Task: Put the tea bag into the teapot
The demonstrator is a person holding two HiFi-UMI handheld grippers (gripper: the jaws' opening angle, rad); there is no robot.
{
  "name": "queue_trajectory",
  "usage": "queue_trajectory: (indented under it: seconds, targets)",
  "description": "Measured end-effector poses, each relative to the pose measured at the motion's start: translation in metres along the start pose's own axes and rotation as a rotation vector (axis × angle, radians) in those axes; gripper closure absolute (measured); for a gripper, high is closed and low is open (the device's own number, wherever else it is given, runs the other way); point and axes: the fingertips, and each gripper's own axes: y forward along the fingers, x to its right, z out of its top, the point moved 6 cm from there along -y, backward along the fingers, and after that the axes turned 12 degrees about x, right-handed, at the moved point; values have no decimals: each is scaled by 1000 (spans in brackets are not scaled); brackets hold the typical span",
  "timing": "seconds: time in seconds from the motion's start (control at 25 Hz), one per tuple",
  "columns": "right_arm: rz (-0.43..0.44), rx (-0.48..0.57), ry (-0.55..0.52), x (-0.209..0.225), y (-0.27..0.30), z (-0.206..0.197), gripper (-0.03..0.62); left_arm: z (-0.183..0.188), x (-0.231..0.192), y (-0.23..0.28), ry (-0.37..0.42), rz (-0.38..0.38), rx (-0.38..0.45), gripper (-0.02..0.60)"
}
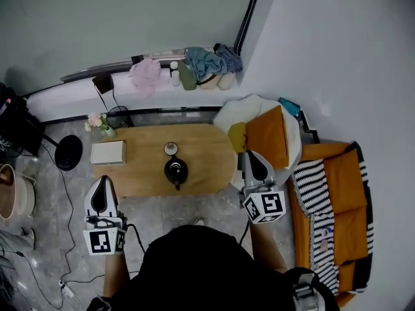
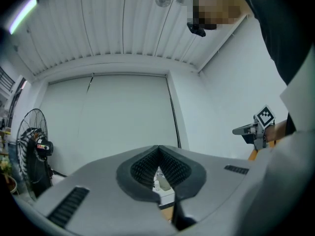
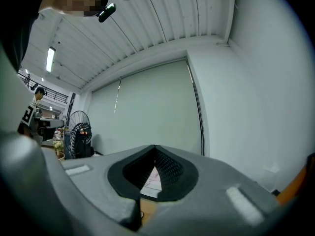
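- Black teapot (image 1: pixel 176 171), small and rounded, stands mid-table on the wooden table (image 1: pixel 207 149).
- Left gripper (image 1: pixel 101 190) and right gripper (image 1: pixel 255 162): jaws pressed together, empty, flanking the teapot, well apart from it.

Brightness: my head view is evenly and softly lit, with nothing blown out.
Source: a strip light (image 3: pixel 50 59) glows in my right gripper view; another tube (image 2: pixel 22 14) flares in the top corner of my left gripper view.
Shadows: faint and diffuse; the teapot (image 1: pixel 176 171) reads as a black blot with little detail.
Distortion: the fisheye curves the ceiling slats (image 2: pixel 123 23); both gripper views darken to black at the corners.
Focus: the nearest grey foreground looks soft.
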Motion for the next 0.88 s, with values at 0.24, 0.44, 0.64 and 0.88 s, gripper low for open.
queue_trajectory:
  seconds: [0.24,0.44,0.64,0.88]
  targets:
    - [22,-6,-3,-1,-3,-3,589,-5,17,-7,-27,-11,19,574]
    - [47,-19,-27,-6,-8,-5,589,-9,17,-12,-24,19,-6,574]
    - [84,-21,-49,-19,-4,-4,589,-12,16,-18,-44,13,4,574]
    - [86,-16,-41,-27,-5,-5,589,-12,14,-24,-39,9,-2,574]
